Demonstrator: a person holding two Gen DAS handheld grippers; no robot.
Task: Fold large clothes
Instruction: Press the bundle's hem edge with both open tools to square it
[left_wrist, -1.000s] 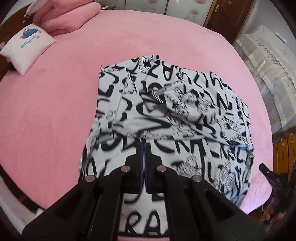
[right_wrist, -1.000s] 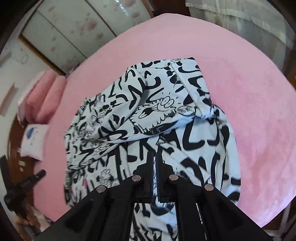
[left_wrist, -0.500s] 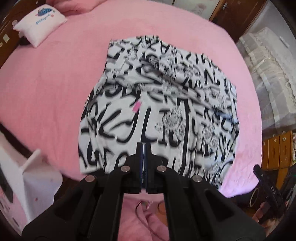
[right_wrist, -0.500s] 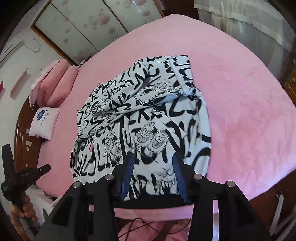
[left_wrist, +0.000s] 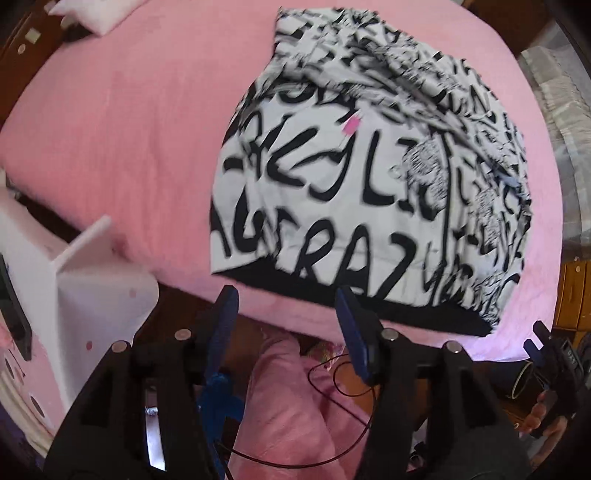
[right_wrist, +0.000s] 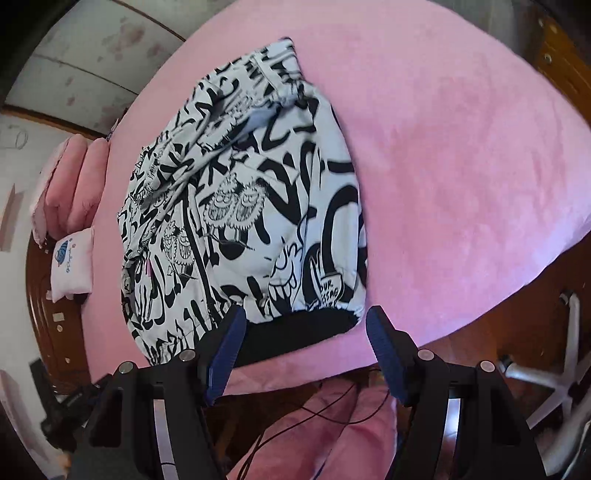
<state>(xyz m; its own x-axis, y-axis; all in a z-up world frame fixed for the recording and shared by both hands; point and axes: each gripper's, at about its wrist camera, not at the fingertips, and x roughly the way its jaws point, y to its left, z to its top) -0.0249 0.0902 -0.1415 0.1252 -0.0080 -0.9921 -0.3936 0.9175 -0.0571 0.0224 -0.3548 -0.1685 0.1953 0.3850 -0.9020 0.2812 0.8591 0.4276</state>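
Observation:
A white garment (left_wrist: 332, 177) with black graffiti print and a black hem band lies folded on the pink bed (left_wrist: 110, 129). My left gripper (left_wrist: 286, 299) hangs over the bed's near edge, just short of the hem. Its jaws are opening and hold nothing. In the right wrist view the same garment (right_wrist: 258, 221) lies ahead. My right gripper (right_wrist: 306, 314) hovers over the black hem with its jaws opening. The hem shows between the blue fingers (right_wrist: 229, 339), but the pads do not press on it. The right gripper (left_wrist: 550, 354) also shows in a hand at the lower right.
A white pillow (right_wrist: 70, 266) and pink pillows (right_wrist: 70, 184) lie at the bed's far end. A white box-like object (left_wrist: 55, 266) stands left of the bed edge. Pink cloth with thin cables (left_wrist: 295, 406) lies below. A white chair base (right_wrist: 554, 373) stands on the wooden floor.
Both grippers were shut on the garment and have let it go, the right first. Both drew back to the bed's near edge, and the garment now lies flat with its hem free.

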